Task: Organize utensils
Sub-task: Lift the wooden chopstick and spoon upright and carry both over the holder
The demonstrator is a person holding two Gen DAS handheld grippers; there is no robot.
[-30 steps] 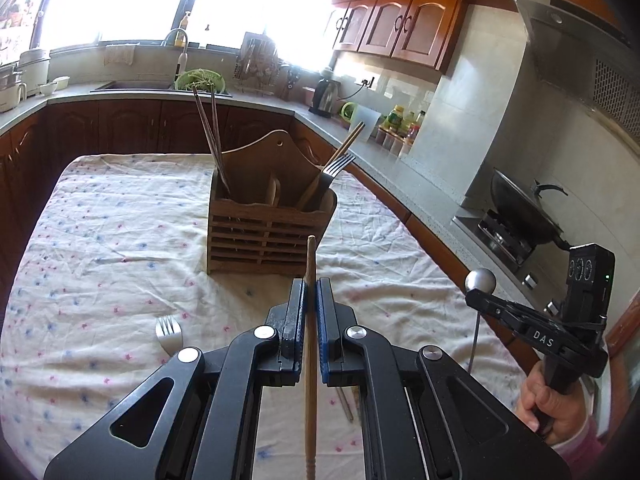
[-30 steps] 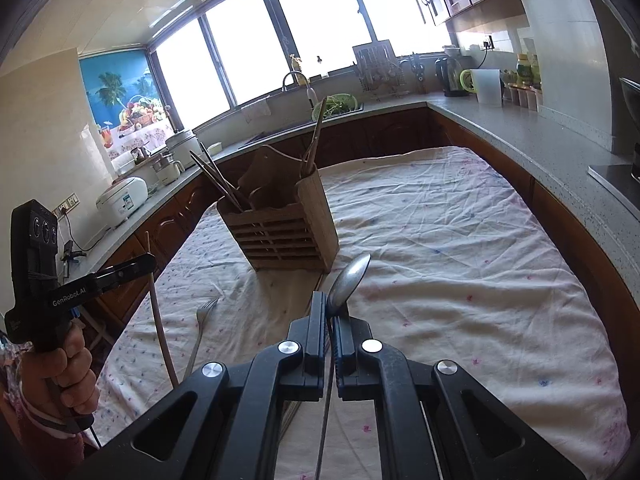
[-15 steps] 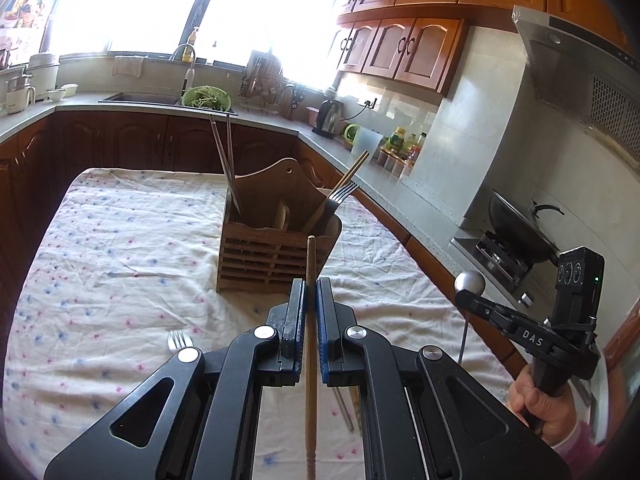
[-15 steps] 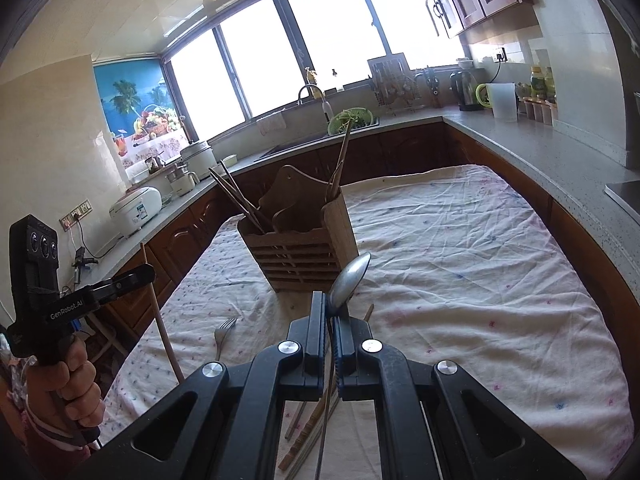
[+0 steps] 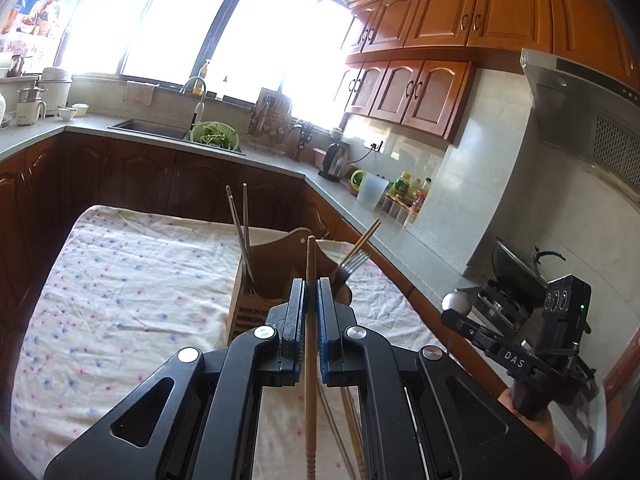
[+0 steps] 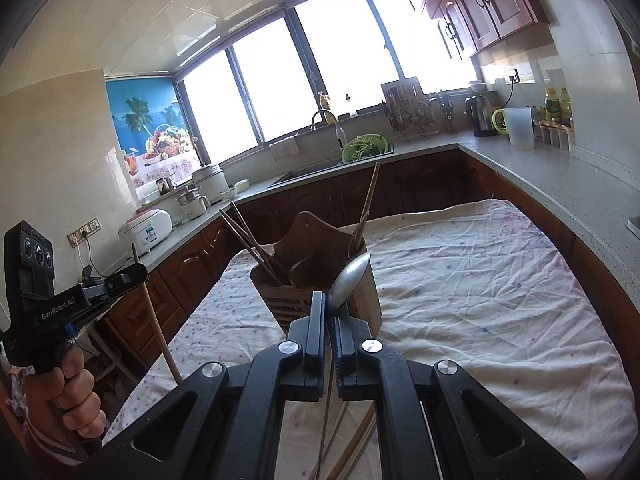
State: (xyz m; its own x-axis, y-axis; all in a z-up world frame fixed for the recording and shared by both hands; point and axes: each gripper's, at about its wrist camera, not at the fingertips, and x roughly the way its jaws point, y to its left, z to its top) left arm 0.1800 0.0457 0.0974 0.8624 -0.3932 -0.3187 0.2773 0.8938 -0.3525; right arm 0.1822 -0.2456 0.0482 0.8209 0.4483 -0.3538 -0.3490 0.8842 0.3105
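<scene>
Nearest in the left wrist view, the left hand-held gripper (image 5: 309, 308) is clamped tight on a wooden chopstick (image 5: 310, 320); its long axis runs straight along the fingers, the blunt tip pointing away toward the far side and upward, the ridged end trailing back under the gripper body. In the right wrist view the right hand-held gripper (image 6: 329, 320) is likewise closed, pinching the thin handle of a metal spoon (image 6: 349, 280), whose bowl points forward and up, leaning slightly right, while the handle runs back down between the jaws.

Below the grippers, a few loose utensils (image 6: 352, 440) lie on the cloth-covered table (image 5: 120, 280) (too hidden to name each one).

Just beyond both fingertips stands the wooden utensil holder (image 6: 320, 276), upright near the middle of the table. Its left compartment holds dark chopsticks (image 5: 242, 232) leaning left; on the right side stand a light chopstick (image 5: 362, 242) tilted right and a fork (image 5: 352, 266) with tines up.

At the right edge of the left view, a hand (image 5: 532, 416) holds the other gripper. Far behind, the counter carries a sink, a green colander (image 5: 215, 136) and a kettle (image 5: 335, 162).
</scene>
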